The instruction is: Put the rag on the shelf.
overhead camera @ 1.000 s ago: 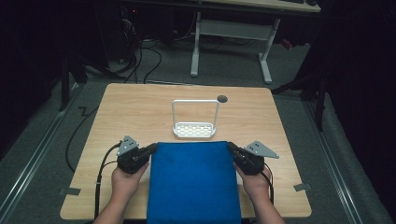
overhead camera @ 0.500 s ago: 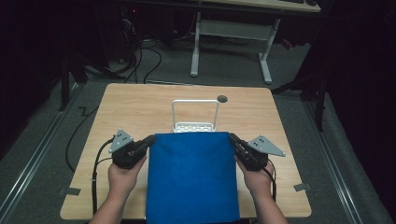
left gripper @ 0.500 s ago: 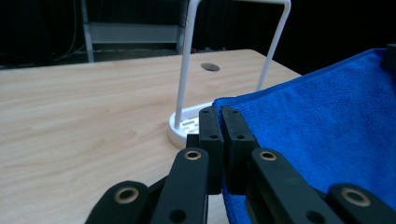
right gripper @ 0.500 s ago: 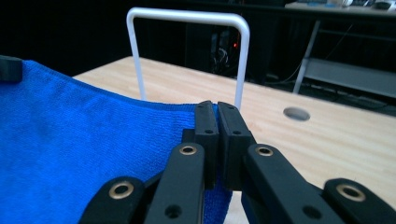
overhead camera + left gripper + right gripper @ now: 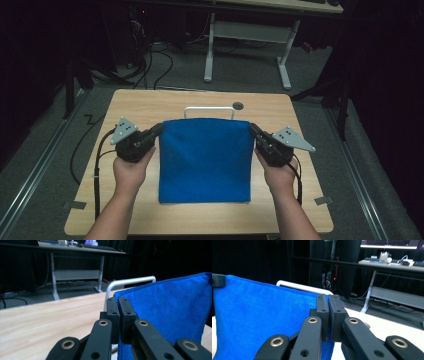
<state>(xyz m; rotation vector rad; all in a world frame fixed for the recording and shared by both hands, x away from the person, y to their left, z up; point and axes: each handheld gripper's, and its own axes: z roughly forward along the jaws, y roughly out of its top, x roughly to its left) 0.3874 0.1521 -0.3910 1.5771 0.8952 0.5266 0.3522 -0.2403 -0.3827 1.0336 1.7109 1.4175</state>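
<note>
Quick headcount: one light wooden counter (image 5: 150,105) across the middle of the frame. One blue terry cloth towel (image 5: 205,160) hanging dead centre. One white wire rack with a rounded bar (image 5: 209,109), poking up just above the towel's top edge. Two black hand-held grippers: the left hand-held gripper (image 5: 159,129) at the towel's upper left corner, the right hand-held gripper (image 5: 252,129) at its upper right corner, and each carries one grey three-cornered plate. Two hands, one per gripper, coming in from the bottom. One round dark hole in the counter (image 5: 238,105), above centre.
</note>
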